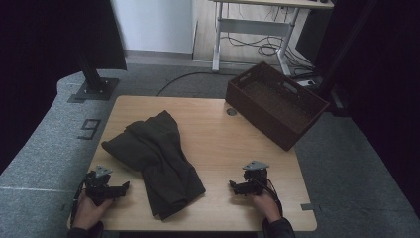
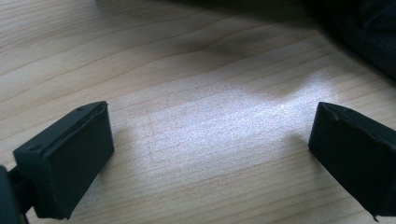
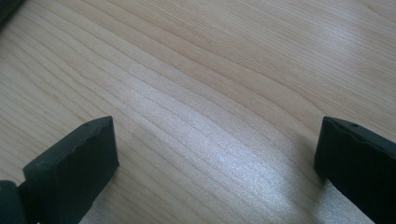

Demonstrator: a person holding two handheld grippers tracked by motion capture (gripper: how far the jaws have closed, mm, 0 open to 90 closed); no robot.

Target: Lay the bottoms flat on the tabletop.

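Dark garment point(image 1: 156, 161) lies crumpled and untouched, with the left gripper point(image 1: 124, 187) just beside it and the right gripper point(image 1: 234, 186) farther off, both spread wide and empty. Work looks unstarted; next, each must likely reach a cloth edge.

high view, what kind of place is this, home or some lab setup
Most likely a lab or office recording space, not a home. A bare wooden table stands on grey carpet marked with a number, a metal stand base sits beside it, and a height-adjustable desk with loose cables stands behind.
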